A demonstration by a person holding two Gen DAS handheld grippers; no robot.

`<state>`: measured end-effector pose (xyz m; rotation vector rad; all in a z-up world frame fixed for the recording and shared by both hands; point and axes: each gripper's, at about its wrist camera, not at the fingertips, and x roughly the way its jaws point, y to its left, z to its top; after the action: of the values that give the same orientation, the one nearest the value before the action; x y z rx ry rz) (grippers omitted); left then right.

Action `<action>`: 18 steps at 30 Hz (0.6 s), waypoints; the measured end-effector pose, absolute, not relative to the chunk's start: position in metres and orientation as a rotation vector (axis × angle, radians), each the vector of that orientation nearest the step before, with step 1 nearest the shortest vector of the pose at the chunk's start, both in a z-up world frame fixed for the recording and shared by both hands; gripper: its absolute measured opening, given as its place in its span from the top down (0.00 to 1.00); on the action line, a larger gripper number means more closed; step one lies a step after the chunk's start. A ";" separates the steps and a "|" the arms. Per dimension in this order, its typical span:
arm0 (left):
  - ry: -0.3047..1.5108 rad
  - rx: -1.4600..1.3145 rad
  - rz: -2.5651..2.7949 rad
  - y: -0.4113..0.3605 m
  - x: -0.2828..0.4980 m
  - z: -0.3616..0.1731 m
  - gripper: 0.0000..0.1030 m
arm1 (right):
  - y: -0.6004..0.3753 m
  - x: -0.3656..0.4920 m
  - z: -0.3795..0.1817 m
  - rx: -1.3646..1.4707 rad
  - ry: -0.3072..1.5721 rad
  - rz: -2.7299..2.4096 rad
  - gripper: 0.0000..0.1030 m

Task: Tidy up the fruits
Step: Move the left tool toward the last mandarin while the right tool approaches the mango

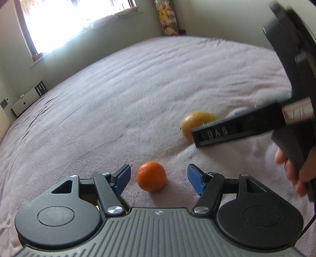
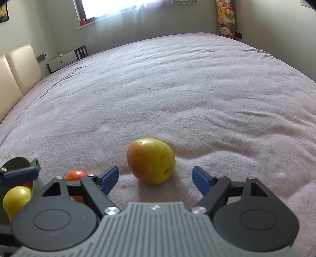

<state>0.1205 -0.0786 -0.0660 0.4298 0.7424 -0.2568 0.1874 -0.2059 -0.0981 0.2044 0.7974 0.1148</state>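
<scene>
An orange tangerine [image 1: 152,179] lies on the mauve blanket [image 1: 138,89] between the blue pads of my left gripper [image 1: 159,168], which stands open without touching it. A yellow-red fruit [image 2: 151,161] rests between the pads of my right gripper [image 2: 155,170], also open, with gaps on both sides. From the left wrist that fruit [image 1: 194,121] is partly hidden by a right gripper finger [image 1: 227,132]. A person's hand [image 1: 296,174] holds that gripper. The right wrist view also shows the tangerine [image 2: 76,175] and a round yellow fruit [image 2: 16,198] at lower left.
The blanket covers a wide bed. A cream headboard [image 2: 15,75] stands at the left, a white box [image 2: 63,61] beside the bed at the far left, and a column of plush toys [image 2: 226,17] in the far corner. A dark green object [image 2: 19,163] sits by the yellow fruit.
</scene>
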 end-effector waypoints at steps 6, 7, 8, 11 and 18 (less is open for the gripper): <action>0.787 0.527 -0.216 -0.092 0.134 -0.085 0.27 | -0.203 0.199 -0.104 0.182 0.792 0.134 0.23; 0.794 0.542 -0.207 -0.095 0.136 -0.088 0.27 | -0.201 0.200 -0.104 0.179 0.791 0.140 0.23; 0.798 0.565 -0.197 -0.098 0.138 -0.092 0.28 | -0.201 0.201 -0.105 0.179 0.790 0.144 0.23; 0.800 0.641 -0.178 -0.103 0.141 -0.101 0.29 | -0.200 0.206 -0.109 0.170 0.786 0.148 0.23; 0.824 0.713 -0.163 -0.109 0.151 -0.118 0.29 | -0.204 0.217 -0.122 0.215 0.811 0.159 0.23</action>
<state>0.1513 -0.1093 -0.1183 0.7132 0.8241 -0.1633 0.2167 -0.2045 -0.1219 0.2146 0.8113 0.1587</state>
